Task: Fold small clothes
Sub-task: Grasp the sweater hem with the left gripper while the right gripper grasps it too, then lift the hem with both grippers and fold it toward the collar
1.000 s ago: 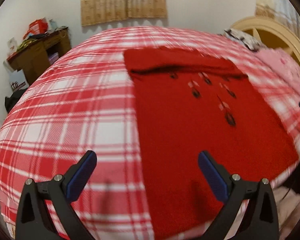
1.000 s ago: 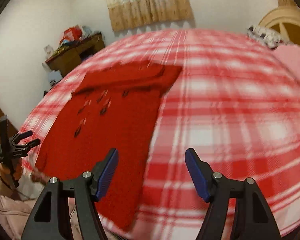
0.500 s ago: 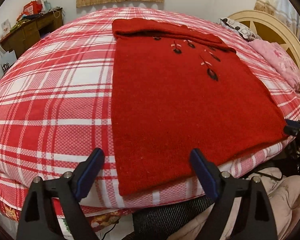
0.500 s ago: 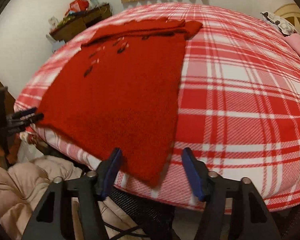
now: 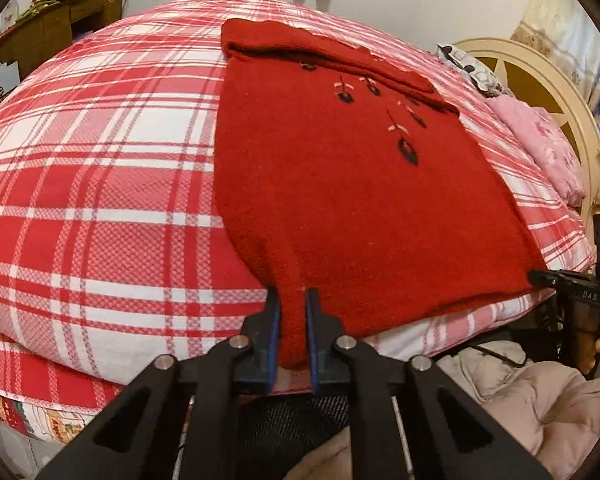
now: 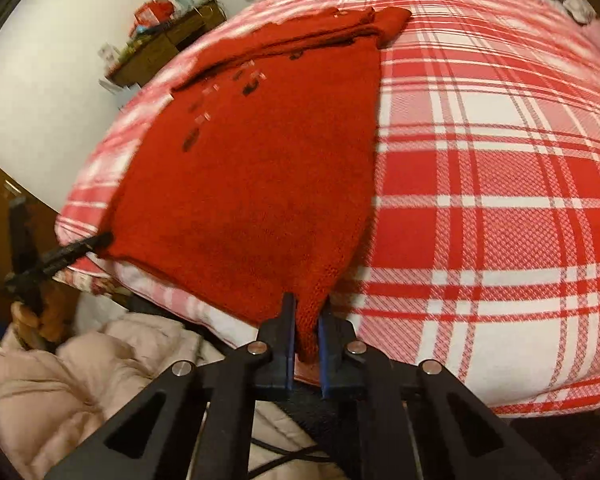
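A red knitted sweater [image 5: 340, 200] with small dark embroidered motifs lies flat on the plaid bed, its sleeves folded across the far end. My left gripper [image 5: 291, 294] is closing on the hem's near left corner, blue pads pressing the bunched knit. My right gripper [image 6: 307, 300] is closing on the hem's near right corner of the sweater [image 6: 252, 180], which is pinched between its pads. Each gripper shows in the other's view at the opposite hem corner: the right gripper [image 5: 540, 276] and the left gripper [image 6: 100, 240]. Both pinched corners hang just over the bed's edge.
The red and white plaid bedcover [image 5: 100, 160] fills most of both views. A cream headboard [image 5: 540, 80] and pink pillow [image 5: 540, 148] are at the right. A wooden desk [image 5: 56, 28] stands far left. A pale pink padded garment [image 6: 60, 380] is below the bed edge.
Both grippers came down to the sweater's near hem and went from wide open to pinched on its two corners. The knit now bunches up between each pair of pads.
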Available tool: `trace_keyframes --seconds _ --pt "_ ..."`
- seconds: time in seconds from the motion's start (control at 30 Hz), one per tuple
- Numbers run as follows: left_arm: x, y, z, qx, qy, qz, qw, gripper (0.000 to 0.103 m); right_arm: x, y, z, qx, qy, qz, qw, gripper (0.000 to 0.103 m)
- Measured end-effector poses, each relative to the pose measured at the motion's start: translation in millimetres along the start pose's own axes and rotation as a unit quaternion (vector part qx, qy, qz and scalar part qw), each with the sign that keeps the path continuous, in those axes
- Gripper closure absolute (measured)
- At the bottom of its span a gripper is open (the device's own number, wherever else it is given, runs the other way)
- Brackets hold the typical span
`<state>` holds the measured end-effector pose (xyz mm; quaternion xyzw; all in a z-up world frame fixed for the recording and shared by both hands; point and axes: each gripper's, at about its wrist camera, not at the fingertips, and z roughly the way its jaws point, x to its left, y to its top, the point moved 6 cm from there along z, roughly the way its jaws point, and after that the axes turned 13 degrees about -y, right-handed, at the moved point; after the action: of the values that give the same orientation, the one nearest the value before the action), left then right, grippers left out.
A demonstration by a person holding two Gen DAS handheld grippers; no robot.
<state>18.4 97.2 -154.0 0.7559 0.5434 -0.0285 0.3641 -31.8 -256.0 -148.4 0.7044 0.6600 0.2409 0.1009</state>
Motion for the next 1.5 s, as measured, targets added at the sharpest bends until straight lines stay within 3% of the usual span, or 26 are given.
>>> trace_keyframes --seconds 0.23,0.4,0.53,0.63,0.7,0.83,0.93,1.0,1.07,1.17,1.27,1.33,1.37,1.4,1.5 --pt "-10.2 44.0 -25.3 -0.039 -0.012 0.006 0.9992 0.094 4.2 63.8 -32.9 -0.055 0.081 0.027 0.995 0.095" --pt "-6.1 95.0 -19.1 -0.067 0.002 0.012 0.9977 0.096 -6.7 121.2 -14.7 -0.074 0.072 0.051 0.993 0.095" --pt "4.3 127.7 -0.5 -0.071 0.020 0.019 0.9971 0.096 -18.8 148.7 15.4 -0.069 0.052 0.074 0.994 0.095" --pt "15.4 142.8 9.2 -0.070 0.058 0.026 0.9955 0.096 -30.7 161.7 37.3 -0.059 0.046 0.098 0.992 0.095" --pt "17.1 146.4 7.8 -0.067 0.051 0.028 0.9960 0.096 -36.0 168.3 50.6 -0.054 0.040 0.112 0.991 0.095" --pt "17.5 132.1 -10.6 -0.056 0.039 0.049 0.9965 0.088 -35.5 172.2 69.3 -0.042 0.025 0.106 0.993 0.095" --pt "14.9 104.2 -23.1 -0.029 0.027 0.053 0.9978 0.068 -31.2 172.1 75.9 -0.042 0.009 0.083 0.996 0.095" --pt "11.8 79.6 -27.6 -0.009 0.005 0.042 0.9991 0.046 -30.8 172.1 75.7 -0.048 0.005 0.074 0.996 0.095" --pt "9.9 54.8 -25.0 0.015 -0.019 0.014 0.9996 0.038 -32.7 171.4 75.8 -0.047 0.009 0.079 0.996 0.095" --pt "8.8 28.5 -9.6 0.055 -0.038 -0.033 0.9972 0.037 -33.1 171.3 77.9 -0.045 0.015 0.084 0.995 0.095" --pt "5.1 12.0 6.7 0.075 -0.071 -0.074 0.9919 0.039 -33.0 170.7 77.8 -0.045 0.014 0.084 0.995 0.095" --pt "1.9 11.7 11.7 0.072 -0.051 -0.067 0.9938 0.046 -34.1 169.8 77.3 -0.046 0.012 0.083 0.995 0.095" --pt "0.9 13.7 11.1 0.071 -0.042 -0.060 0.9948 0.062 -34.1 169.2 77.0 -0.046 0.012 0.082 0.995 0.095" --pt "1.8 15.6 9.8 0.068 -0.036 -0.057 0.9954 0.092 -34.3 169.2 76.6 -0.045 0.012 0.083 0.995 0.095" --pt "9.8 19.9 9.0 0.066 -0.067 -0.094 0.9911 0.095 -33.6 170.0 75.8 -0.041 0.014 0.085 0.995 0.095"
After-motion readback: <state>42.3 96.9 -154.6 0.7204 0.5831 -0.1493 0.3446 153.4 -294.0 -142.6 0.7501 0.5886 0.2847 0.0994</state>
